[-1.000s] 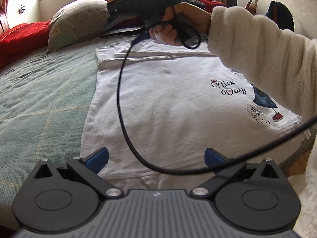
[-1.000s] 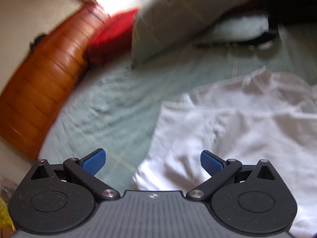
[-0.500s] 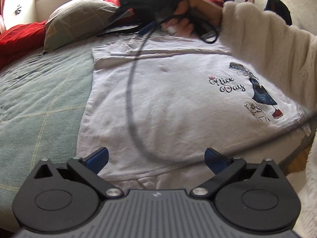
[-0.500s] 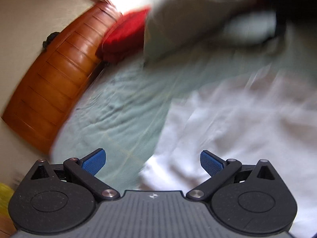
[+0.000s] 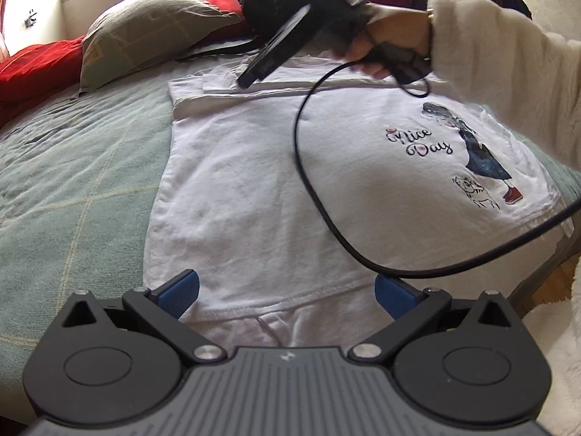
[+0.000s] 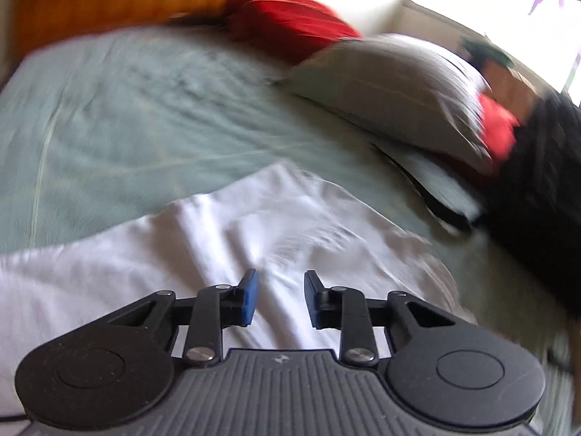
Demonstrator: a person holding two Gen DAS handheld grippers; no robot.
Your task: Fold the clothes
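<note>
Your white T-shirt [image 5: 272, 181] lies flat on the green bedspread [image 5: 80, 181], its printed front up and its far edge folded over, short of the grey pillow [image 5: 145, 29]. Your left gripper [image 5: 287, 287] hovers at the shirt's near hem with its blue pads spread wide, holding nothing. Your right gripper [image 6: 279, 298] sits above the shirt's far edge, jaws narrowed but a gap remains, nothing between them. Its black cable [image 5: 319, 196] loops above the shirt.

Left hand-held gripper [image 5: 287, 287] spread wide; right hand-held gripper [image 6: 279, 299] narrowed, a gap remaining.
</note>
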